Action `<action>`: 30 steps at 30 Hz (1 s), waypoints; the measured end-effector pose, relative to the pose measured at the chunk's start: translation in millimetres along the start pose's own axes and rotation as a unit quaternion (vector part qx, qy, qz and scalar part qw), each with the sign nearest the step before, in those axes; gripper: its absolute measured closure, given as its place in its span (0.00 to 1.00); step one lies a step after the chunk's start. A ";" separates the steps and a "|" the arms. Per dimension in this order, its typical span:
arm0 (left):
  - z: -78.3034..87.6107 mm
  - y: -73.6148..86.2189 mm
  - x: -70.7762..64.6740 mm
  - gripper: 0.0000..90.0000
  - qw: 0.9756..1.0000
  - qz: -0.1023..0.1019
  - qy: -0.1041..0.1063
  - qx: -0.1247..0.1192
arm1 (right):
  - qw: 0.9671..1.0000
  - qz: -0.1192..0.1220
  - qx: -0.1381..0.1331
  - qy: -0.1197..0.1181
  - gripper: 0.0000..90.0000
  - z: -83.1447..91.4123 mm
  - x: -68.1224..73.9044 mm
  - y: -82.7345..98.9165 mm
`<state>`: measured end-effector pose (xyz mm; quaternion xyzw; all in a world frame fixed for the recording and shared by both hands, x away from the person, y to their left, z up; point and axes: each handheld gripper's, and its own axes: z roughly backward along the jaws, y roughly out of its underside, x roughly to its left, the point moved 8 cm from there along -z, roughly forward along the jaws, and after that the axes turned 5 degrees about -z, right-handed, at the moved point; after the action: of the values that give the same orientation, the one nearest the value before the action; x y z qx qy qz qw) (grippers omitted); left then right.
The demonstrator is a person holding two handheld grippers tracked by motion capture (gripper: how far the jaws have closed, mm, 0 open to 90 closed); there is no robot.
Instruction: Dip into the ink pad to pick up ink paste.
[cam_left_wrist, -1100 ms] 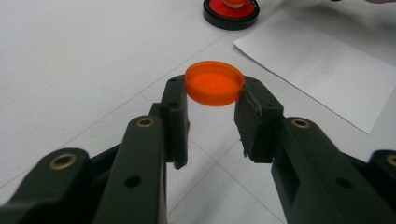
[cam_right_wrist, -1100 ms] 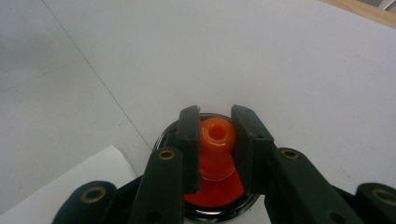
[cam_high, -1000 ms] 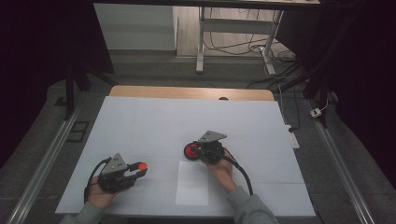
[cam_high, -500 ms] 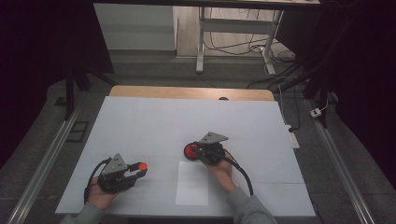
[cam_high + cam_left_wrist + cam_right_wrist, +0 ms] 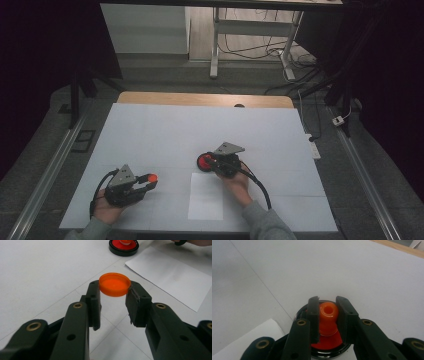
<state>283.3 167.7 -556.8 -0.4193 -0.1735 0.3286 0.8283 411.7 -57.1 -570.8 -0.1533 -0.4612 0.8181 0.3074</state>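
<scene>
**Both grippers loaded, worktop margins wide**

L gripper (image 5: pixel 145 181): fingers (image 5: pixel 93 302) clenched on an orange cap (image 5: pixel 115 284), gripped at its rim on both sides, open side up. In high view the cap (image 5: pixel 152 177) sits at the finger ends, low over the worktop (image 5: pixel 200 125), near the front-left corner. L hand (image 5: pixel 107 207) is close to the front edge; left edge near as well.

R gripper (image 5: pixel 212 161): fingers (image 5: pixel 313 315) clenched on an orange bottle neck (image 5: pixel 328 315), one finger each side, mouth open and facing the camera. The neck rises from a red body inside a round black base (image 5: pixel 329 350); whether bottle and base are one piece, cannot tell. In high view this item (image 5: pixel 205 161) stands on the worktop roughly mid-width, in the front half. R hand (image 5: pixel 235 180) comes in behind it.

White paper sheet (image 5: pixel 206 196) lies flat between the two hands, touching neither gripper; its near edge runs close to the front edge of the worktop. In L gripper view the sheet (image 5: pixel 172 277) has a corner pointing toward the black base (image 5: pixel 123 247).

Open room: rear half of the worktop and the whole right side bare. Wooden strip (image 5: pixel 205 99) along the far edge. Cap and bottle well apart, sheet corner between them.
</scene>
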 end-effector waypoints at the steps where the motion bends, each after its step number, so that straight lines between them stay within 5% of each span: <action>1: 0.1 0.0 0.0 0.72 1.000 0.000 0.000 0.000 | 1.000 0.000 0.000 0.000 0.81 0.0 0.0 0.1; 13: -0.2 0.5 1.3 0.72 1.000 0.002 0.000 0.000 | 1.000 -0.003 0.001 -0.001 0.81 -0.1 -0.3 -0.7; 16: 0.1 0.8 1.9 0.72 1.000 0.002 0.000 0.000 | 1.000 -0.026 -0.003 -0.005 0.81 0.6 -2.2 -1.9; 21: 1.0 1.3 3.8 0.72 1.000 0.005 -0.002 -0.002 | 0.997 -0.056 -0.047 -0.011 0.81 12.6 -9.5 -14.7; 30: 0.7 1.1 3.5 0.72 1.000 0.005 -0.002 -0.002 | 0.997 -0.052 -0.055 -0.026 0.81 21.2 -5.4 -22.3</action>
<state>285.0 171.0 -557.2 -0.4211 -0.1743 0.3331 0.8254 412.6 -66.0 -540.9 -0.1245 -0.5205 0.7782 0.3285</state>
